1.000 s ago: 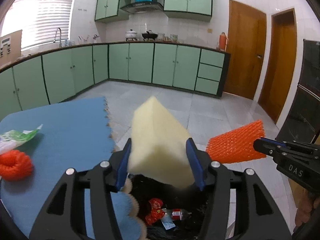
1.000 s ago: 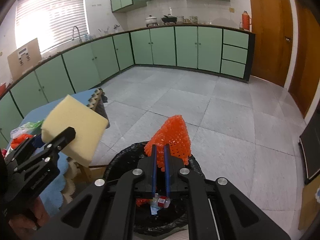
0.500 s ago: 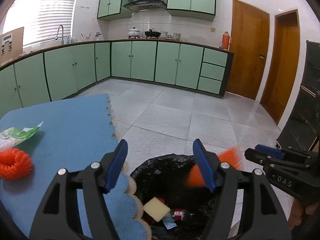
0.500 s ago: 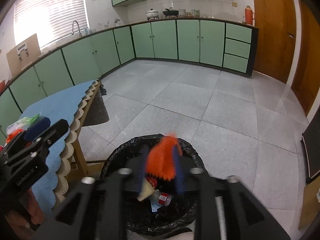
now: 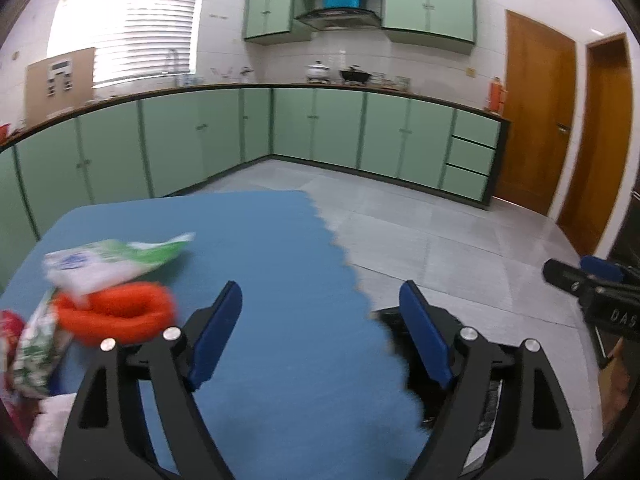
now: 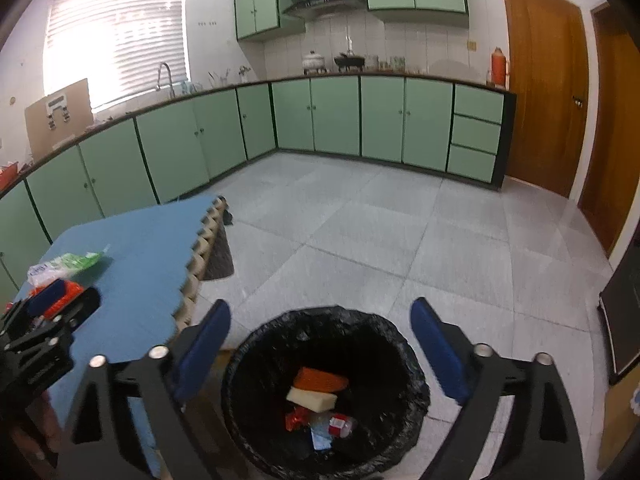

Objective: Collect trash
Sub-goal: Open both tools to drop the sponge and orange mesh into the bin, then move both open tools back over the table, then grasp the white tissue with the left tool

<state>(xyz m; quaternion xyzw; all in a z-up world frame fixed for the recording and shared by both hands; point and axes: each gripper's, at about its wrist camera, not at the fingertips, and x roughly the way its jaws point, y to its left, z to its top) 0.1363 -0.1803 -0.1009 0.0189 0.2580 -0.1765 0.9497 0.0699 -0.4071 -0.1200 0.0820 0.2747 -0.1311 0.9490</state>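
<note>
My left gripper (image 5: 320,296) hangs over the blue table (image 5: 280,240), its jaws opening with nothing between them. To its left on the cloth lie an orange foam net ring (image 5: 116,316) and a green-and-white wrapper (image 5: 116,258). My right gripper (image 6: 320,308) hovers above the black-lined trash bin (image 6: 400,344), jaws opening and empty. In the bin lie an orange foam net (image 6: 320,380), a yellow sponge (image 6: 312,398) and small red wrappers. The bin's edge (image 5: 400,320) shows just past the table's scalloped border.
More wrappers (image 5: 36,344) and a white wad (image 5: 52,428) sit at the table's near left. Green cabinets line the far walls, wooden doors (image 6: 544,112) stand at the right, and grey floor tiles stretch beyond the bin. A dark panel (image 6: 624,320) leans at the far right.
The sponge left my left gripper and the orange net left my right one; both now lie in the bin. Both jaws widened. My left gripper swung left over the table.
</note>
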